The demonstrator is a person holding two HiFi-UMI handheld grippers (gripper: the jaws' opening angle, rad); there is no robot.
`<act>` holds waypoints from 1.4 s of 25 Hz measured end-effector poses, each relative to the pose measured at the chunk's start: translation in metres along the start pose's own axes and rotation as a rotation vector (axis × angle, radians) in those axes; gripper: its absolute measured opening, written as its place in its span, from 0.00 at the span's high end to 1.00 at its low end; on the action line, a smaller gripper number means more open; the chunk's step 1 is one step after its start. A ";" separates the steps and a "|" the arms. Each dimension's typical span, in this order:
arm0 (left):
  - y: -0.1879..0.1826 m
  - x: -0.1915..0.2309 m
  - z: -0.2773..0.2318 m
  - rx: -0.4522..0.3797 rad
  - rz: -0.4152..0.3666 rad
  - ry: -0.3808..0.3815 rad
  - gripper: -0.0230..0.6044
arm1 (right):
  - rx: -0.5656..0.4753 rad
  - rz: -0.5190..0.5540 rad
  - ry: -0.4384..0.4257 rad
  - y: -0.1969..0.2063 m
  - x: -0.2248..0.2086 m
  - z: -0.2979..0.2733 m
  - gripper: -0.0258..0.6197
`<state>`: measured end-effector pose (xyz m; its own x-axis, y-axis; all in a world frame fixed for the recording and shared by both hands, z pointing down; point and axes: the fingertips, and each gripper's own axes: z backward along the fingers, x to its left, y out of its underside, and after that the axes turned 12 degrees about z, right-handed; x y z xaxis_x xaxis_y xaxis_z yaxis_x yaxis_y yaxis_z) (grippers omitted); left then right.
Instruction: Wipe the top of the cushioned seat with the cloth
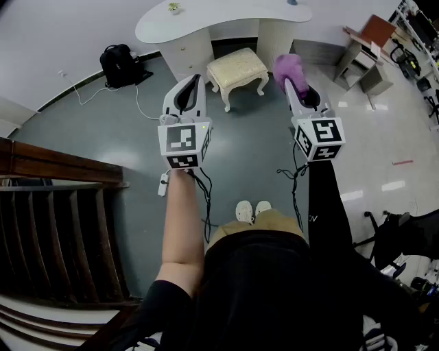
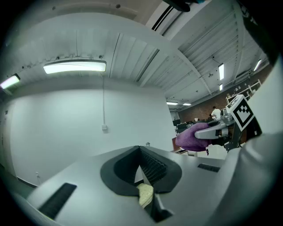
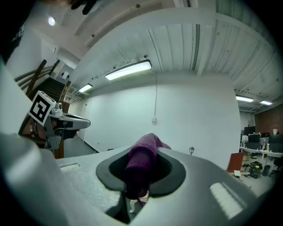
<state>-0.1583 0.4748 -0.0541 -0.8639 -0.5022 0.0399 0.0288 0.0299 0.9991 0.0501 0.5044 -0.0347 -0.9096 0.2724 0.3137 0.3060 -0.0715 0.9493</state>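
The cream cushioned seat [image 1: 236,65] stands on the grey floor ahead, in front of a white desk. Both grippers are held up in the air short of it. My right gripper [image 1: 289,81] is shut on a purple cloth [image 1: 291,67], which bunches over its jaws in the right gripper view [image 3: 141,163] and hangs to the right of the seat. My left gripper [image 1: 196,77] is just left of the seat, jaws together with nothing between them. Under the shut jaws in the left gripper view, a bit of the seat [image 2: 145,194] shows. The cloth [image 2: 193,137] also appears there at right.
The white curved desk [image 1: 219,20] stands behind the seat. A black backpack [image 1: 122,63] with a cable lies at the back left. Dark wooden stairs [image 1: 55,206] fill the left. A small desk [image 1: 367,55] and office chairs are at the right.
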 end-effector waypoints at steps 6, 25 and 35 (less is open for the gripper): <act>0.003 -0.002 0.006 0.001 0.008 -0.002 0.95 | -0.014 -0.003 0.001 -0.003 0.002 0.006 0.86; 0.016 0.001 -0.088 0.022 0.002 -0.036 0.95 | -0.041 -0.043 -0.076 0.029 -0.050 -0.066 0.86; 0.021 0.018 -0.187 0.031 0.000 -0.088 0.95 | -0.042 -0.040 -0.164 0.056 -0.100 -0.159 0.86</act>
<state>-0.0789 0.3044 -0.0302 -0.9048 -0.4242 0.0375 0.0143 0.0577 0.9982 0.1138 0.3203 -0.0098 -0.8619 0.4284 0.2713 0.2550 -0.0962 0.9621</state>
